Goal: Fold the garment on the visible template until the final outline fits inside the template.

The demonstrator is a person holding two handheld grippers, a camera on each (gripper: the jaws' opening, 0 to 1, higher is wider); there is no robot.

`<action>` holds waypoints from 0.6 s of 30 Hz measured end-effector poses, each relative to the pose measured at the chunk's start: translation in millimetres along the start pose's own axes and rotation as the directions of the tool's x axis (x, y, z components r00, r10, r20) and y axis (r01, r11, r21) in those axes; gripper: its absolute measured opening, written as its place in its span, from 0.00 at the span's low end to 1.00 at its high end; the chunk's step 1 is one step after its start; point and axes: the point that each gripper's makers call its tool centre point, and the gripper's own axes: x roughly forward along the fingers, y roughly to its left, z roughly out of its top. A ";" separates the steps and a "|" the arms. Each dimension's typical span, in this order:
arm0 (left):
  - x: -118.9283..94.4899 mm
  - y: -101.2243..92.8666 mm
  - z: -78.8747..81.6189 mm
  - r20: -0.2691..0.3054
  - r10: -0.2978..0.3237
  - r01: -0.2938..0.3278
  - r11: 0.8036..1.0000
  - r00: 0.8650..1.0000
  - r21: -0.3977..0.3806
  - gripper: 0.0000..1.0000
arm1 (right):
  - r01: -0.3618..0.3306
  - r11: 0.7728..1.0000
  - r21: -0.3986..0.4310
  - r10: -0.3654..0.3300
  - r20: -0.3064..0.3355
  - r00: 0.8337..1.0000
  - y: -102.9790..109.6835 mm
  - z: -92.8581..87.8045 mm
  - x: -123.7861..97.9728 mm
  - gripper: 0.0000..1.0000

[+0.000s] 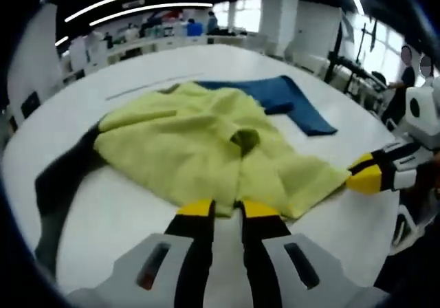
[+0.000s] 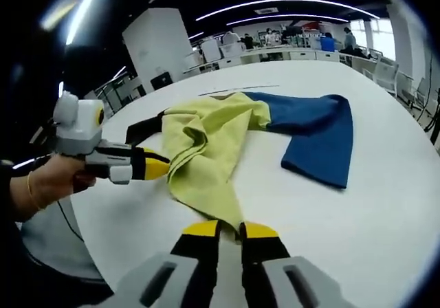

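Note:
A yellow-green garment (image 1: 199, 139) lies rumpled on the white table (image 1: 124, 212). A blue part (image 1: 295, 105) stretches out on its far side and a black part (image 1: 58, 184) trails off to the left. My left gripper (image 1: 228, 210) is shut on the near hem. My right gripper (image 1: 361, 174) comes in from the right and pinches the garment's right corner. In the right gripper view the garment (image 2: 206, 143) narrows to a point that runs between my right gripper's (image 2: 230, 230) jaws. The left gripper (image 2: 155, 165) holds its left edge, and the blue part (image 2: 316, 133) lies to the right.
A thin dark line (image 1: 155, 84) is marked on the table beyond the garment. A hand with a bracelet (image 2: 41, 184) holds the left gripper. Desks and people stand at the back of the room, and stands (image 1: 350, 60) rise past the table's right edge.

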 end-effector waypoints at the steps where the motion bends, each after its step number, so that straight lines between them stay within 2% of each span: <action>1: -0.1 0.8 0.1 -0.003 0.005 -0.005 1.000 1.000 -0.002 0.10 | -0.001 1.000 0.000 0.001 -0.001 1.000 0.1 0.0 0.3 0.06; 10: 4.2 4.7 1.4 0.013 0.023 -0.023 0.999 1.000 -0.028 0.01 | -0.001 1.000 0.006 0.001 0.006 1.000 -4.3 0.3 2.8 0.00; 14: -1.0 6.6 1.1 0.007 0.001 0.000 0.997 1.000 -0.080 0.00 | -0.003 1.000 0.008 0.003 0.021 1.000 -6.9 3.1 1.5 0.00; 18: -15.3 7.1 0.9 0.001 -0.031 0.031 0.995 1.000 -0.096 0.00 | 0.000 1.000 0.010 0.000 0.040 0.999 -10.2 7.9 -3.1 0.00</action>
